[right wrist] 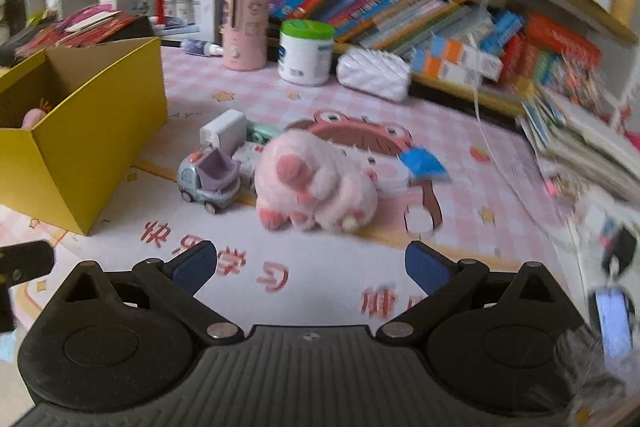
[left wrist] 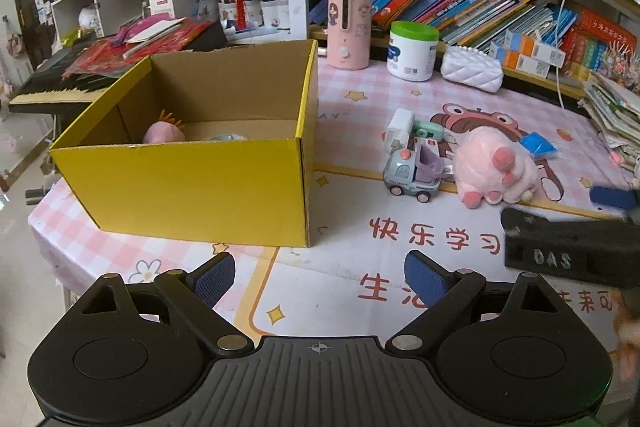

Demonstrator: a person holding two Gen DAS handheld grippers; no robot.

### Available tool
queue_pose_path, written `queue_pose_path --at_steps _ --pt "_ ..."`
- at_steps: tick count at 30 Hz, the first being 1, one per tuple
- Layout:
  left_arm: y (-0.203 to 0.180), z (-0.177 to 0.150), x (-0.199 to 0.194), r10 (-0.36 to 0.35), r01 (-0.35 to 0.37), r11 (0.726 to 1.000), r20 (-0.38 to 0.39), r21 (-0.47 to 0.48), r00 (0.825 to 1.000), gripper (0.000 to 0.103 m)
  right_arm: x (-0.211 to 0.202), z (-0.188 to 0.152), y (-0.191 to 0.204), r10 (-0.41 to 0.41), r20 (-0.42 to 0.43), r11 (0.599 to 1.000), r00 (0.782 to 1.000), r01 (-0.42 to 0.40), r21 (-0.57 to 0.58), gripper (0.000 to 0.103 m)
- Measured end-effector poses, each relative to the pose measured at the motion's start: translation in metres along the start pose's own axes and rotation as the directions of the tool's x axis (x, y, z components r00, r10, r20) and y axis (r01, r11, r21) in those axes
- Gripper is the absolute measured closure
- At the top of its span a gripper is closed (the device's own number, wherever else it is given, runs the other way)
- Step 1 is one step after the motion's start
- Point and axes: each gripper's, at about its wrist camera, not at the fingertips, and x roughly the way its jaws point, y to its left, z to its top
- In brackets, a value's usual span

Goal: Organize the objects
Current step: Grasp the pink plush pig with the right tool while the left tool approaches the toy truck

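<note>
An open yellow cardboard box [left wrist: 192,183] [right wrist: 72,155] stands on the pink mat, with a pink toy [left wrist: 164,133] inside. To its right lie a pink plush pig [left wrist: 496,167] [right wrist: 316,179], a grey-and-purple toy truck [left wrist: 412,175] [right wrist: 210,179], a white adapter [left wrist: 398,127] [right wrist: 224,129], a mint toy [left wrist: 428,131] and a blue packet [left wrist: 538,144] [right wrist: 424,161]. My left gripper [left wrist: 320,279] is open, empty, just in front of the box. My right gripper [right wrist: 312,269] is open, empty, close before the pig; its body shows in the left wrist view [left wrist: 572,247].
At the back stand a pink cylinder device [left wrist: 348,27] [right wrist: 244,27], a green-lidded white jar [left wrist: 412,51] [right wrist: 306,53] and a white quilted pouch [left wrist: 472,69] [right wrist: 374,73]. Bookshelves rise behind. A paper stack [left wrist: 616,115] lies at the right; a keyboard [left wrist: 60,83] at the left.
</note>
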Motion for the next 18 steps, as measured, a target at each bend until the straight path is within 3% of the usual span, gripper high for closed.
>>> queue_pose_path --at_steps 5,10,18 --pt "0.004 -0.001 -0.003 0.047 -0.047 0.998 -0.005 -0.03 0.999 0.009 0.027 0.01 0.006 0.012 0.054 0.99 0.998 -0.004 -0.138 0.0" --pt "0.011 -0.004 -0.006 0.085 -0.086 0.994 -0.012 -0.061 0.996 0.009 0.06 0.016 0.012 -0.009 0.093 0.956 0.996 0.035 -0.29 0.0" --pt "0.016 -0.008 -0.013 0.111 -0.111 0.99 -0.003 -0.083 0.994 0.009 0.11 0.021 0.014 0.014 0.028 0.923 0.999 -0.002 -0.384 0.006"
